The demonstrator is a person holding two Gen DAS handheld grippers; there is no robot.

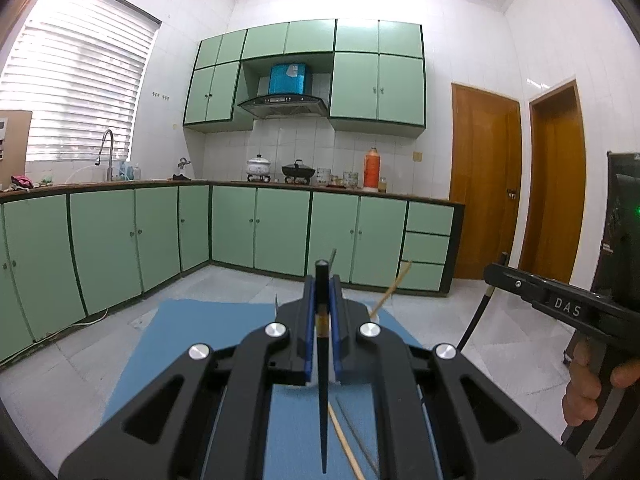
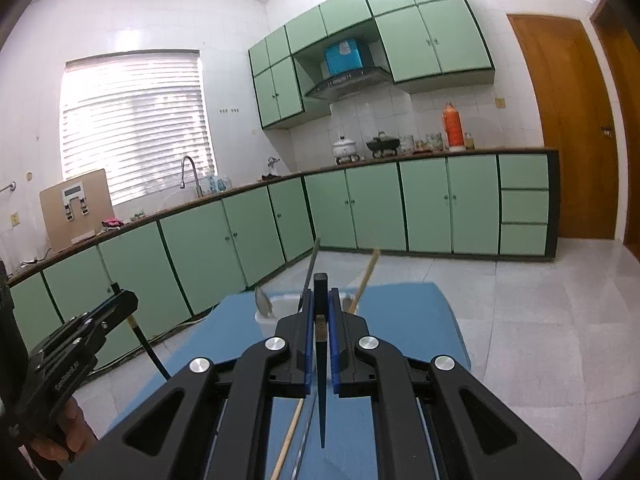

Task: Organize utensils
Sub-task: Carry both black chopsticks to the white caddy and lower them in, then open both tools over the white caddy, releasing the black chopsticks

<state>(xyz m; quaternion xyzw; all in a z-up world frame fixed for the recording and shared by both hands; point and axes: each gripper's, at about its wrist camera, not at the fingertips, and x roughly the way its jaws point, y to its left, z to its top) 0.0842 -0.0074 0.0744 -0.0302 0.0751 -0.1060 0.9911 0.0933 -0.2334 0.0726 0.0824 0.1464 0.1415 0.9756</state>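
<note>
Two hand-held grippers are up in the air, and I see each one pinching a black chopstick. My left hand-held gripper [image 1: 322,300] squeezes its black chopstick [image 1: 322,400]. My right hand-held gripper [image 2: 321,304] squeezes another black chopstick [image 2: 321,380]. Below lies a blue tabletop [image 2: 412,320] with a clear tub [image 2: 276,308] holding more sticks.

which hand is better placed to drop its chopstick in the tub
Right, narrowly. Both hold a black chopstick, but the right gripper faces the clear tub ahead-left; from the left gripper it is mostly hidden.
</note>
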